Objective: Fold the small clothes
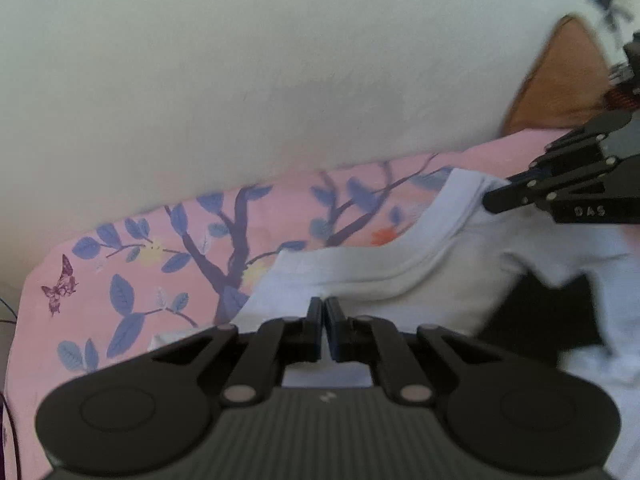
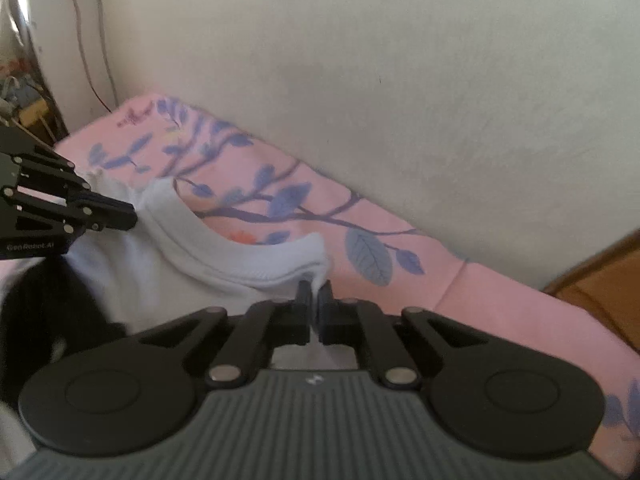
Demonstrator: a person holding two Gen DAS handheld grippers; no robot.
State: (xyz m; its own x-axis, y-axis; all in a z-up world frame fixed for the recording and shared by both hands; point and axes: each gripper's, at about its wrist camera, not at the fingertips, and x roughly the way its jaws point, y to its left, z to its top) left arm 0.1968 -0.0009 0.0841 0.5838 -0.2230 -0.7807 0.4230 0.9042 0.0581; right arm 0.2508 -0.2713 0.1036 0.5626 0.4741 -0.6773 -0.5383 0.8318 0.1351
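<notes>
Left wrist cam: my left fingers (image 1: 323,306) & right fingers (image 2: 315,289) each pinch the pale-blue cotton tee's (image 1: 400,280) neckline on pink floral sheet (image 1: 120,272); no fold yet, prob all folding left.

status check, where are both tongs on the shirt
Left tongs shut on white shirt at one neckline end. Right tongs shut on other. Nothing in the way.

- A bed covered by a pink sheet (image 1: 120,240) printed with blue leafy branches and a small purple butterfly, set against a plain pale wall (image 1: 240,80).
- A white garment (image 1: 360,276) with a ribbed neckline lies directly on the sheet.
</notes>
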